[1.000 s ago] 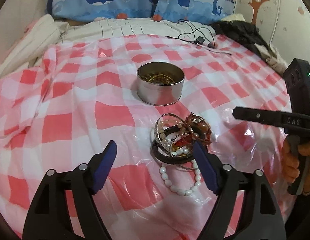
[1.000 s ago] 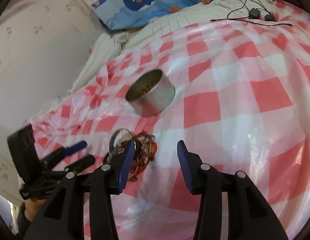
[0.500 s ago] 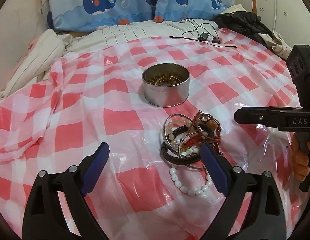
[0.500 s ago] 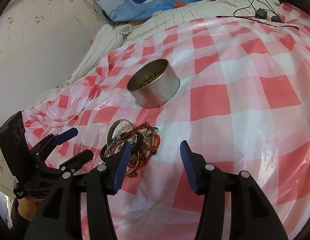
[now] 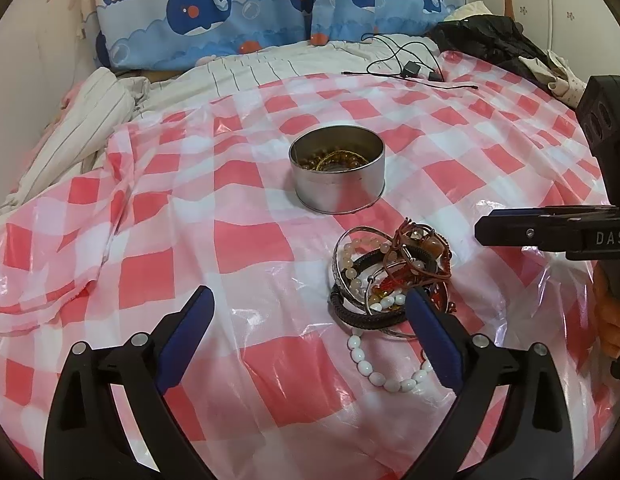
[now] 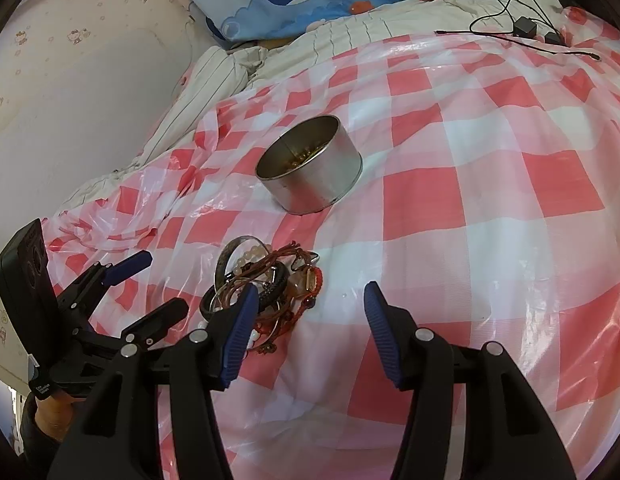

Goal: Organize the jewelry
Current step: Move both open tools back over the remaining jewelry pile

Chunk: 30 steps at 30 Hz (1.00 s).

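A pile of bracelets [image 5: 390, 276] lies on the red-and-white checked plastic sheet, with a white bead bracelet [image 5: 386, 372] at its near edge; the pile also shows in the right wrist view [image 6: 266, 284]. Behind it stands a round metal tin [image 5: 337, 174] holding gold and amber beads, also in the right wrist view [image 6: 310, 164]. My left gripper [image 5: 310, 336] is open and empty, its right finger beside the pile. My right gripper [image 6: 308, 336] is open and empty, its left finger at the pile's near right edge.
The checked sheet [image 5: 238, 240] covers a bed. A whale-print pillow [image 5: 238, 12] lies at the back, a black cable with adapters [image 5: 406, 68] at the back right, dark clothing [image 5: 490, 40] far right, and a striped bedsheet [image 5: 78, 136] bunched at left.
Both grippers have drawn back and risen a little, so the tin and the pile sit lower and farther in view. Both stay open. The jewelry has not moved.
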Each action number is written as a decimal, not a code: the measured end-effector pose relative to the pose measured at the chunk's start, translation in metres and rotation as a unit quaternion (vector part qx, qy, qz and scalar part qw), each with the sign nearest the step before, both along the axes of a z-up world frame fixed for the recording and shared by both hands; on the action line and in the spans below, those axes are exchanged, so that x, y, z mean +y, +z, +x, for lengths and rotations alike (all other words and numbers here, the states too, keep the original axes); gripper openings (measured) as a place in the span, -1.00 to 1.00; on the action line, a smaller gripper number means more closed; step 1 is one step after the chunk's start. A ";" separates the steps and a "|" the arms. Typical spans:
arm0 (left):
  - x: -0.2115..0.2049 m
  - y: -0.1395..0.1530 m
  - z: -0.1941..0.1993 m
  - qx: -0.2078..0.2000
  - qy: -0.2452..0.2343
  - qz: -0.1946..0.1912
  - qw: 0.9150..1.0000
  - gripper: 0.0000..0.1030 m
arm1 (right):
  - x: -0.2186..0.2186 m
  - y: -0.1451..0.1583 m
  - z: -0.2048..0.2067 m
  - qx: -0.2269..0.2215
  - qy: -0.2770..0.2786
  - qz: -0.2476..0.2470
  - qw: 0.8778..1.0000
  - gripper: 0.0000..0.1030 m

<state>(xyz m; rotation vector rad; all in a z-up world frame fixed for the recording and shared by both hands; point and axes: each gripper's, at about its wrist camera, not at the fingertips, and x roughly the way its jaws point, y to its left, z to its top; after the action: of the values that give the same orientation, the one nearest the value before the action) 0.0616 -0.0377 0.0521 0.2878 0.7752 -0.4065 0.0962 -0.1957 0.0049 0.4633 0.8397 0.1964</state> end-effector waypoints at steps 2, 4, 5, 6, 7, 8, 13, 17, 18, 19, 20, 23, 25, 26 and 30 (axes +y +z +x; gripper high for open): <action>0.000 0.000 0.000 -0.002 0.000 0.003 1.000 0.80 | 0.000 0.000 0.000 0.000 0.000 -0.002 1.000 0.05; -0.001 0.000 0.000 -0.003 0.000 0.005 1.000 0.81 | 0.002 0.001 -0.001 -0.001 0.000 -0.010 1.000 0.05; -0.001 0.000 0.000 -0.003 0.001 0.005 1.000 0.81 | 0.003 0.001 -0.001 -0.002 0.000 -0.014 1.000 0.05; -0.001 0.000 0.000 -0.003 0.001 0.006 1.000 0.81 | 0.004 0.002 -0.001 -0.002 0.000 -0.020 1.000 0.05; 0.000 0.000 0.000 -0.004 0.001 0.007 1.000 0.82 | 0.006 0.002 -0.001 -0.002 0.000 -0.030 1.000 0.08; 0.000 0.000 0.000 -0.004 0.001 0.007 1.000 0.82 | 0.007 0.003 -0.001 -0.002 -0.001 -0.039 0.999 0.12; 0.000 -0.003 0.001 -0.004 0.005 0.010 1.000 0.84 | 0.012 0.006 -0.002 -0.008 -0.007 -0.088 0.996 0.12; -0.002 -0.006 0.001 -0.004 0.005 0.015 1.000 0.85 | 0.014 0.009 -0.003 -0.011 -0.012 -0.116 0.993 0.12; -0.003 -0.006 0.001 -0.005 0.004 0.016 1.000 0.85 | 0.014 0.009 -0.004 -0.012 -0.012 -0.118 0.993 0.12; -0.003 -0.007 0.001 -0.006 0.003 0.018 1.000 0.85 | 0.014 0.010 -0.004 -0.013 -0.012 -0.122 0.992 0.12; -0.004 -0.008 0.000 -0.006 0.002 0.019 1.000 0.85 | 0.014 0.011 -0.004 -0.015 -0.012 -0.127 0.992 0.14; -0.008 -0.010 -0.001 -0.006 0.001 0.022 1.000 0.85 | 0.015 0.014 -0.005 -0.020 -0.011 -0.137 0.990 0.19; -0.009 -0.011 -0.001 -0.004 0.000 0.022 1.000 0.85 | 0.016 0.014 -0.005 -0.022 -0.010 -0.141 0.990 0.19; -0.009 -0.011 -0.001 -0.004 -0.001 0.022 1.000 0.85 | 0.016 0.015 -0.005 -0.022 -0.010 -0.142 0.990 0.19; -0.010 -0.013 -0.002 -0.004 -0.002 0.024 1.000 0.85 | 0.018 0.016 -0.006 -0.024 -0.011 -0.156 0.987 0.19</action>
<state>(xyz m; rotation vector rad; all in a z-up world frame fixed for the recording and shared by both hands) 0.0598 -0.0482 0.0395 0.3357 0.7781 -0.3902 0.0906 -0.1777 0.0209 0.1732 0.8013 0.0527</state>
